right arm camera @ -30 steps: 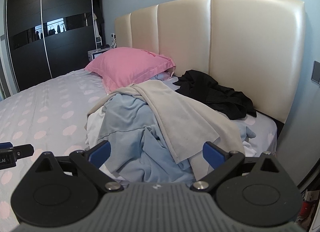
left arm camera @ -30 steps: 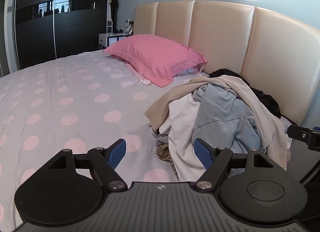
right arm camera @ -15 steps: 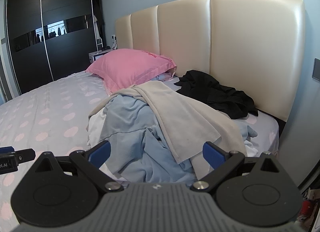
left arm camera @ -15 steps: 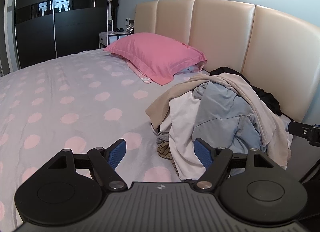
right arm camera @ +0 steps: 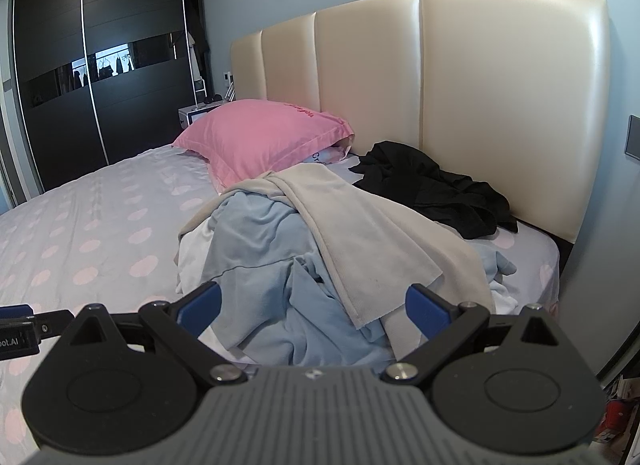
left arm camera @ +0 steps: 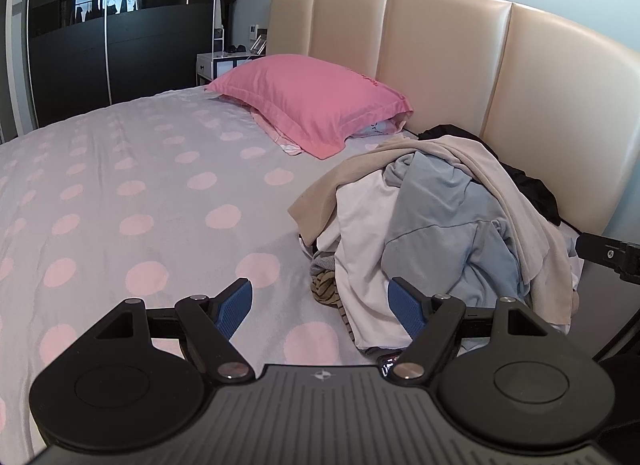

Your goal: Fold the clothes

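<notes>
A heap of clothes (left arm camera: 436,221) lies on the bed near the headboard: a light blue garment (right arm camera: 272,249), a beige one (right arm camera: 360,225) draped over it, a white one (left arm camera: 360,225) and a striped piece (left arm camera: 326,289) at its edge. A black garment (right arm camera: 432,185) lies behind the heap against the headboard. My left gripper (left arm camera: 322,305) hovers open over the sheet just left of the heap, nothing between its blue pads. My right gripper (right arm camera: 316,303) is open above the near side of the blue garment, gripping nothing.
The bed (left arm camera: 120,185) has a grey sheet with pink dots, wide and flat on the left. A pink pillow (left arm camera: 312,105) lies by the beige padded headboard (right arm camera: 500,85). Dark wardrobe doors (left arm camera: 100,25) and a white nightstand (left arm camera: 216,65) stand behind.
</notes>
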A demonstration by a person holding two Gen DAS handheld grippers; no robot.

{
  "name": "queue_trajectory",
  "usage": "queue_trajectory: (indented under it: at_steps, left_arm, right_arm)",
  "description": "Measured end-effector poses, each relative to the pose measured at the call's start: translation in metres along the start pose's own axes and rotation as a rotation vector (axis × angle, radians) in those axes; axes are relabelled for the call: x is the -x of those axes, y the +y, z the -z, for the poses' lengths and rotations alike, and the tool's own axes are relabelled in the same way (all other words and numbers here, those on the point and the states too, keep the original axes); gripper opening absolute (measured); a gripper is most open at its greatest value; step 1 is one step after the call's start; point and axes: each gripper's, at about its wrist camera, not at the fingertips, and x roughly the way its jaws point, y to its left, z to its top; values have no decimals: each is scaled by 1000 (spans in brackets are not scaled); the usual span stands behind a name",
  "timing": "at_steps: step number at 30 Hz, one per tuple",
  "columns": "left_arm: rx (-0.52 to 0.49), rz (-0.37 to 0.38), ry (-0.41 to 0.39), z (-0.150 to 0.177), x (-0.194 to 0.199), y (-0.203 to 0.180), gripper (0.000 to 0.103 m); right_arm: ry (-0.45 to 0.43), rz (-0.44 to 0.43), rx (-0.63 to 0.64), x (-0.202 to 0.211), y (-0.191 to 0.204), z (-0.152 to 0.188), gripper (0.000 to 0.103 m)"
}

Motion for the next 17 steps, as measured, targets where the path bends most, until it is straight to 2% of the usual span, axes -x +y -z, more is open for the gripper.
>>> queue_trajectory:
  at_steps: [17]
  left_arm:
    - [-5, 3, 4, 1, 1, -3, 74]
  right_arm:
    - [-2, -5, -9, 1, -1, 1, 99]
